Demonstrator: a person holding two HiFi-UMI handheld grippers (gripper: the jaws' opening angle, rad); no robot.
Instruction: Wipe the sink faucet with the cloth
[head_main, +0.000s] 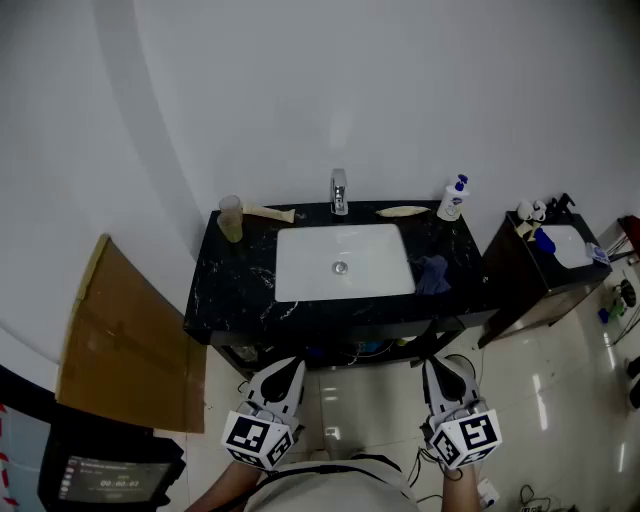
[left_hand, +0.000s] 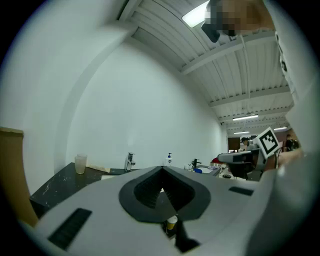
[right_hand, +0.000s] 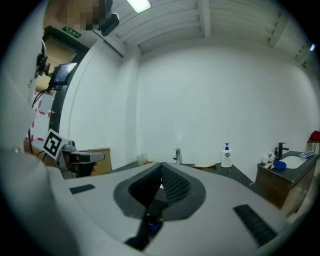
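Holding two grippers low in front of the counter (head_main: 240, 285), we keep the left gripper (head_main: 284, 368) and the right gripper (head_main: 444, 366) each with jaws pressed together and nothing between them. We count one faucet (head_main: 339, 191) at the back edge, behind the one white sink (head_main: 300, 280). One dark blue cloth (head_main: 433, 273) lies crumpled on the black counter just right of the sink, well apart from both grippers. One pale cup (head_main: 231, 217) stands at the back left and one pump bottle (head_main: 453, 199) at the back right. Two pale flat pieces (head_main: 268, 212) lie along the back edge, one on either side of the faucet.
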